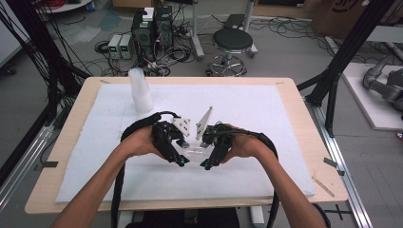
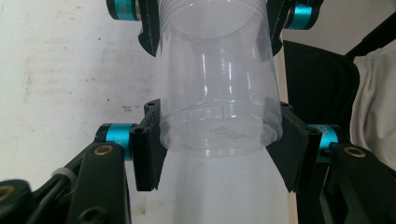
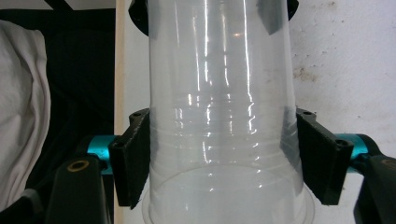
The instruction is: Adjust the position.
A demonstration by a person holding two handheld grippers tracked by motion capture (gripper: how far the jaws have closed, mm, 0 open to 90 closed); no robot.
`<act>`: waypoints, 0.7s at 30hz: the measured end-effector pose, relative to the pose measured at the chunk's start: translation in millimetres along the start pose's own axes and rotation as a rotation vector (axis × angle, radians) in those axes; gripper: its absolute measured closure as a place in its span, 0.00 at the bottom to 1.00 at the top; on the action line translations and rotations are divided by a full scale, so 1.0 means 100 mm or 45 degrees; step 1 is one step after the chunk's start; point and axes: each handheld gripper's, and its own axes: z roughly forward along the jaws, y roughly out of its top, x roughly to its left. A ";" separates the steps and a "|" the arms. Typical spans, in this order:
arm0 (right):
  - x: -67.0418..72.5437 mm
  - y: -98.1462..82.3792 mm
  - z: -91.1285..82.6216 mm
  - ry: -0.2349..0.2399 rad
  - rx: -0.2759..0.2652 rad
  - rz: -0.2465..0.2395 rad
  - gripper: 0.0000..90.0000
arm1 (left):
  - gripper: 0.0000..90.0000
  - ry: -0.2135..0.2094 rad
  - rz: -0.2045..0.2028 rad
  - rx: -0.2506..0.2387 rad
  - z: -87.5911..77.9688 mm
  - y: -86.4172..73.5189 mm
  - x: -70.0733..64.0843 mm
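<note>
Above, a cup stack [image 1: 140, 90] stands beyond both grippers' clear cup [image 2: 219, 102].

The cup [image 2: 219, 93] is see-through, with thin rings around it and shiny white streaks of light. The left gripper [image 1: 182, 160] and the right gripper [image 1: 207, 163] are black with bright blue bits and little gold rings, and each has a pale grey plate on top, while the stack of cups [image 1: 139, 90] looks milky white. The mat [image 1: 266, 109] is white with small dark specks, the table [image 1: 85, 95] is light wood colour, and the stool [image 1: 232, 40] has a black seat.
</note>
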 end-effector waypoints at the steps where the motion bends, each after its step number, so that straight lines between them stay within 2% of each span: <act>1: -0.01 0.00 0.00 0.002 -0.003 0.002 0.28 | 0.47 0.002 0.002 0.000 0.00 0.00 0.00; 5: -0.03 -0.01 -0.01 -0.007 -0.036 0.045 0.24 | 0.47 0.003 -0.017 -0.014 0.00 -0.03 0.00; 9: -0.03 -0.01 -0.05 0.008 -0.073 0.044 0.23 | 0.47 0.015 -0.025 -0.012 0.01 -0.05 0.00; 16: -0.03 -0.03 -0.12 -0.014 -0.136 0.000 0.22 | 0.47 0.024 -0.031 -0.028 -0.02 -0.07 -0.01; 18: -0.03 -0.03 -0.15 -0.019 -0.167 0.011 0.22 | 0.47 0.023 -0.020 -0.028 -0.03 -0.08 0.00; 21: -0.03 -0.05 -0.21 -0.023 -0.200 0.035 0.21 | 0.47 0.038 -0.030 -0.049 -0.07 -0.10 -0.02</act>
